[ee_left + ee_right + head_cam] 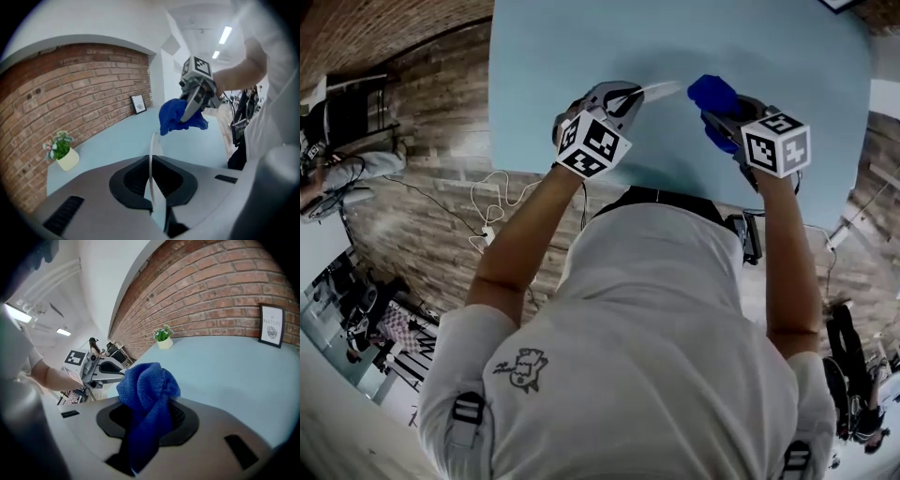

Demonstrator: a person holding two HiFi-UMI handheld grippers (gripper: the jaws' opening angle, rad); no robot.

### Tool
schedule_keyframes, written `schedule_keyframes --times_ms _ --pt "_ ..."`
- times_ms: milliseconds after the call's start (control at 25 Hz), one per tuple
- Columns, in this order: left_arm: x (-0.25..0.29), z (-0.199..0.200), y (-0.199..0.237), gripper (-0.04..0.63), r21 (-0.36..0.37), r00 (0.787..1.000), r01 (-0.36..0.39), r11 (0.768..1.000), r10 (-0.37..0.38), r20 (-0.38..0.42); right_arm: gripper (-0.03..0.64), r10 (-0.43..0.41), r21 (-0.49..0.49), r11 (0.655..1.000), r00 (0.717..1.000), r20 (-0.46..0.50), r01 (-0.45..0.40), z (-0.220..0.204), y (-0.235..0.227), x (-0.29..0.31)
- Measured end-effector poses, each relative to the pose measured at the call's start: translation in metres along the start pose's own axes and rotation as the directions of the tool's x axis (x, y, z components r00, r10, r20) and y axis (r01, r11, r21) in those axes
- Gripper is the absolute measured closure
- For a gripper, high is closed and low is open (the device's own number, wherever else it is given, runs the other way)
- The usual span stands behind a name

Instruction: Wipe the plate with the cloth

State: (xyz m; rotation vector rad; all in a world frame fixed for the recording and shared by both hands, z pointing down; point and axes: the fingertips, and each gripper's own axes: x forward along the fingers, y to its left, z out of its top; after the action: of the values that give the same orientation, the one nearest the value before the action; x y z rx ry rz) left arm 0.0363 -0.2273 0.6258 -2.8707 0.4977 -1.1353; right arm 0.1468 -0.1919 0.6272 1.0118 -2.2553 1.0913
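The left gripper (623, 97) pinches the plate (152, 173) by its rim, edge-on over the table (581, 56), leaving both faces free for wiping. The right gripper (727, 120) clamps the bunched cloth (147, 390), seemingly just clear of the plate.

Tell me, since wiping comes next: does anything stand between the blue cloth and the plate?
Nothing visible does. The cloth, clamped in the right hand-held gripper, and the plate, held in the left hand-held gripper, face each other across an open gap above the table.
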Motion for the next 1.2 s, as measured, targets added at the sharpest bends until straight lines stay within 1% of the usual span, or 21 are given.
schedule_keyframes --times_ms 40,80,120,240,360,440,520,600,640,680,760,840,920,1080,1120,1200 --pt "0.006 -0.006 0.001 0.577 -0.065 1.0 0.011 0.998 -0.011 -0.002 0.491 0.004 0.007 1.0 1.0 -0.005 -0.004 -0.006 -0.004 0.003" --pt "0.012 -0.011 0.003 0.577 -0.132 1.0 0.022 0.991 -0.023 -0.002 0.491 0.008 0.013 1.0 1.0 -0.011 -0.008 -0.01 -0.008 0.006" --pt "0.018 -0.014 0.005 0.577 -0.198 0.999 0.034 0.98 -0.035 -0.002 0.491 0.013 0.019 1.0 1.0 -0.016 -0.013 -0.012 -0.013 0.009" --pt "0.036 -0.025 -0.001 0.577 -0.369 0.997 0.076 0.926 -0.082 0.0 0.491 0.033 0.038 0.999 0.999 -0.038 -0.032 -0.022 -0.021 0.021" --pt "0.051 -0.039 -0.011 0.577 -0.501 0.995 0.096 0.86 -0.1 0.018 0.491 0.052 0.045 0.998 0.997 -0.057 -0.049 -0.037 -0.023 0.034" --pt "0.064 -0.044 -0.011 0.575 -0.586 0.993 0.11 0.803 -0.109 0.037 0.491 0.046 0.031 0.999 0.997 -0.055 -0.044 -0.037 -0.03 0.04" --pt "0.074 -0.05 -0.009 0.576 -0.659 0.991 0.128 0.741 -0.123 0.054 0.491 0.011 -0.026 1.0 0.998 -0.057 -0.013 -0.036 -0.037 0.047" --pt "0.08 -0.061 -0.008 0.576 -0.713 0.989 0.139 0.688 -0.129 0.068 0.491 -0.003 -0.081 0.997 0.997 -0.071 -0.003 -0.041 -0.037 0.057" --pt "0.083 -0.067 -0.006 0.577 -0.732 0.989 0.141 0.667 -0.126 0.075 0.491 0.004 -0.092 0.996 0.997 -0.076 -0.011 -0.046 -0.036 0.064" --pt "0.087 -0.073 -0.004 0.576 -0.745 0.99 0.139 0.652 -0.12 0.08 0.491 0.013 -0.094 0.995 0.997 -0.081 -0.02 -0.052 -0.036 0.07" --pt "0.093 -0.082 -0.002 0.575 -0.761 0.991 0.129 0.636 -0.104 0.081 0.491 0.031 -0.082 0.996 0.995 -0.095 -0.039 -0.064 -0.036 0.079" --pt "0.095 -0.087 0.0 0.575 -0.772 0.993 0.119 0.624 -0.096 0.076 0.491 0.046 -0.065 0.996 0.992 -0.114 -0.053 -0.072 -0.032 0.084" --pt "0.096 -0.089 0.005 0.574 -0.775 0.993 0.112 0.622 -0.092 0.069 0.491 0.053 -0.061 0.996 0.99 -0.128 -0.061 -0.073 -0.031 0.089" --pt "0.106 -0.095 0.007 0.565 -0.771 0.995 0.092 0.631 -0.093 0.043 0.491 0.066 -0.044 0.996 0.987 -0.148 -0.074 -0.08 -0.035 0.094" --pt "0.108 -0.098 0.007 0.56 -0.766 0.995 0.087 0.637 -0.096 0.034 0.491 0.07 -0.043 0.996 0.986 -0.152 -0.077 -0.082 -0.035 0.097" --pt "0.114 -0.102 0.009 0.55 -0.747 0.995 0.076 0.66 -0.103 0.011 0.491 0.073 -0.045 0.996 0.986 -0.153 -0.081 -0.082 -0.035 0.101"
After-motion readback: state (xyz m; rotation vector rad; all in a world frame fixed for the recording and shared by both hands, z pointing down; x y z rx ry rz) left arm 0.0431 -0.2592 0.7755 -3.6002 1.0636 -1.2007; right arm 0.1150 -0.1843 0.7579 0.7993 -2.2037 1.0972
